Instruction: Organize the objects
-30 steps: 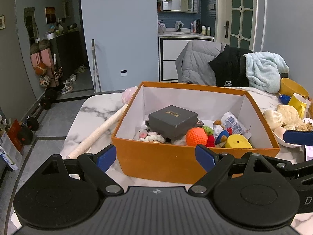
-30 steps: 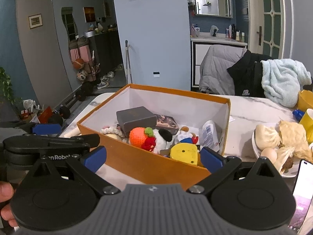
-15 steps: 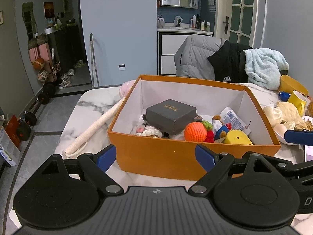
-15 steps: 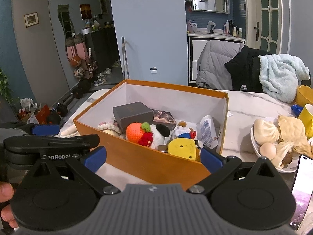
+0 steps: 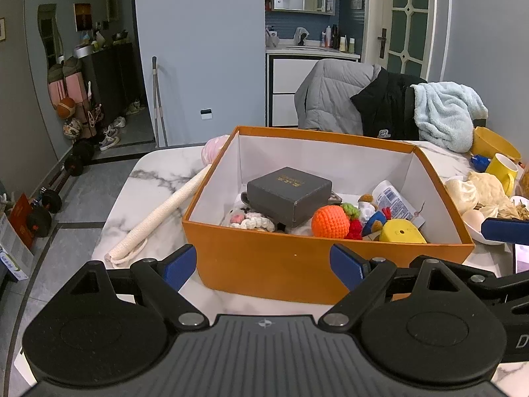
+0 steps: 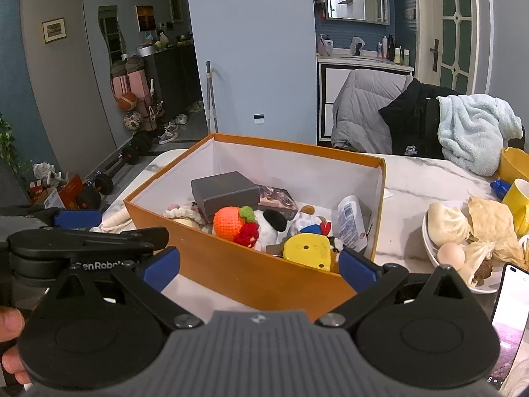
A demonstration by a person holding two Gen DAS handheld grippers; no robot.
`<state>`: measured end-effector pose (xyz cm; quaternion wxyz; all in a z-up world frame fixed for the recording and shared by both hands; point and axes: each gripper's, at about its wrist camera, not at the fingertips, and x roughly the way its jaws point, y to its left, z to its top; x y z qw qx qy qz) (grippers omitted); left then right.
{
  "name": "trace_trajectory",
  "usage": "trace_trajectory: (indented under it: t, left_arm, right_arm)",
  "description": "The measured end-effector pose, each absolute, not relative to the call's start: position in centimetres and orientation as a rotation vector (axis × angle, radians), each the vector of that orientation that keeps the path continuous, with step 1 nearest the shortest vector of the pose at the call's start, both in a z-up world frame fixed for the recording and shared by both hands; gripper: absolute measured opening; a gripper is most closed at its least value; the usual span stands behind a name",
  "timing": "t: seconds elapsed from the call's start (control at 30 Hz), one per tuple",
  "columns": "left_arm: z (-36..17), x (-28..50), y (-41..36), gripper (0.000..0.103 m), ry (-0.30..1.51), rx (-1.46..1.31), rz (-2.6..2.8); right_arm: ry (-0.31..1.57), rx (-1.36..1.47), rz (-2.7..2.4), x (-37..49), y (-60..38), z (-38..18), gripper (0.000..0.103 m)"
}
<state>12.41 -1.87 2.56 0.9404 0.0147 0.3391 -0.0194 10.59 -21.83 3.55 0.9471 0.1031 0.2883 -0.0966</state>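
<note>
An orange cardboard box with white inner walls stands on the marble table and also shows in the right wrist view. Inside lie a dark grey box, an orange crocheted ball, a yellow block, a white packet and small plush toys. In the right wrist view I see the grey box, the ball and the yellow block. My left gripper is open and empty, just in front of the box. My right gripper is open and empty, at the box's near right corner.
A rolled white cloth lies left of the box. A plate of buns and an egg, a yellow mug and a phone are at the right. Jackets and a blue towel hang on chairs behind.
Both grippers have drawn back and risen slightly from the box, so it sits a little farther and lower in both views. Both stay open and empty.
</note>
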Motion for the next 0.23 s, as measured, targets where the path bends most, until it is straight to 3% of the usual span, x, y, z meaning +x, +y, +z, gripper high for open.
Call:
trace_trajectory:
  t: [0.23]
  left_arm:
    - [2.6, 12.33, -1.85, 0.103, 0.684, 0.032, -0.048]
  right_arm:
    - [0.581, 0.215, -0.192, 10.54, -21.84, 3.51, 0.102]
